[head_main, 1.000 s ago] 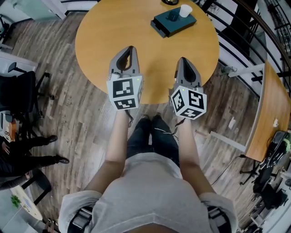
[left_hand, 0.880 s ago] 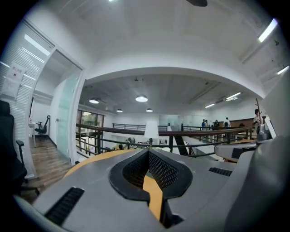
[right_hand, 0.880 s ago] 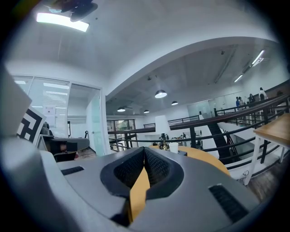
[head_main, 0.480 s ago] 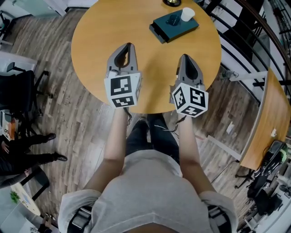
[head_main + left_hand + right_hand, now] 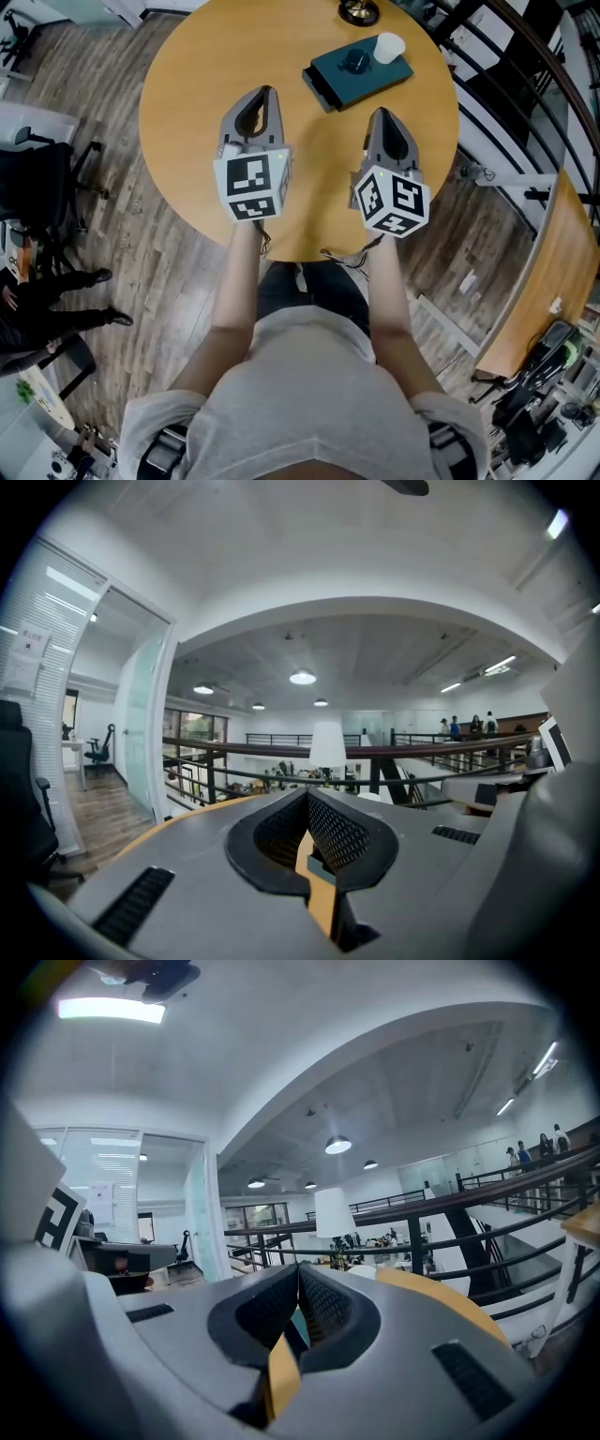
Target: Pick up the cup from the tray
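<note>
Wood-topped and round, the desk [image 5: 187, 84] carries a dark teal tray [image 5: 333, 84] at its far side. A white cup [image 5: 389, 47] stands upright on the tray's right end, beside a small dark round object [image 5: 354, 61]. A person holds the left claw [image 5: 270, 92] and the right claw [image 5: 378, 113] over the near half of the desk. Both have their jaws pressed together on nothing, and both are well short of the tray. The cup looks like thin paper or plastic: light, easily crushed and likely to tip if nudged. A gentle pinch across its side wall, below the rim, looks the safest hold. The right claw, nearer to it, would first need to spread its jaws.
</note>
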{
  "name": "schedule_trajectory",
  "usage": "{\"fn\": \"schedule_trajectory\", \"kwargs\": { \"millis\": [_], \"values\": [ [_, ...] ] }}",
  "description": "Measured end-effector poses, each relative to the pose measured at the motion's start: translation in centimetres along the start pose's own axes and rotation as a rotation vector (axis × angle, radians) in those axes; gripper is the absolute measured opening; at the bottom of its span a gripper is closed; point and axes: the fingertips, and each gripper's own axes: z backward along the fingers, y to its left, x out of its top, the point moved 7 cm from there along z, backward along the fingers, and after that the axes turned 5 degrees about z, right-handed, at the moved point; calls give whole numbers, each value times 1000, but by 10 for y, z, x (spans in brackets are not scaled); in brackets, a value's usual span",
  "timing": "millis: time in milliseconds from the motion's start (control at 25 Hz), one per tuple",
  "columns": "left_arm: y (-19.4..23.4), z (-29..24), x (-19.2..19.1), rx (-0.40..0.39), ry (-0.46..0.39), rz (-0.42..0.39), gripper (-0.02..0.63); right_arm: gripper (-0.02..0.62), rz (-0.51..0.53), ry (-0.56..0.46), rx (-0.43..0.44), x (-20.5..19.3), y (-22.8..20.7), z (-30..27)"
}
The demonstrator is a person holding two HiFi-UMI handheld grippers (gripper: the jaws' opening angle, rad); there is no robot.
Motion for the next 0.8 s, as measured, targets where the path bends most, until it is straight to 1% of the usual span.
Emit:
{"fn": "schedule_trajectory", "kwargs": {
  "millis": [240,480,640,800],
  "values": [
    [-3,-33,3,31,14,-7,6,8,-5,22,31,-3,-22,-36],
    [0,-51,3,49,25,-21,6,8,-10,34,36,-4,-41,-64],
    [6,-62,4,60,36,-10,6,8,-12,52,25,-6,-48,-77],
    [9,-73,1,47,45,-13,6,8,-18,75,1,-12,-57,-86]
  ]
}}
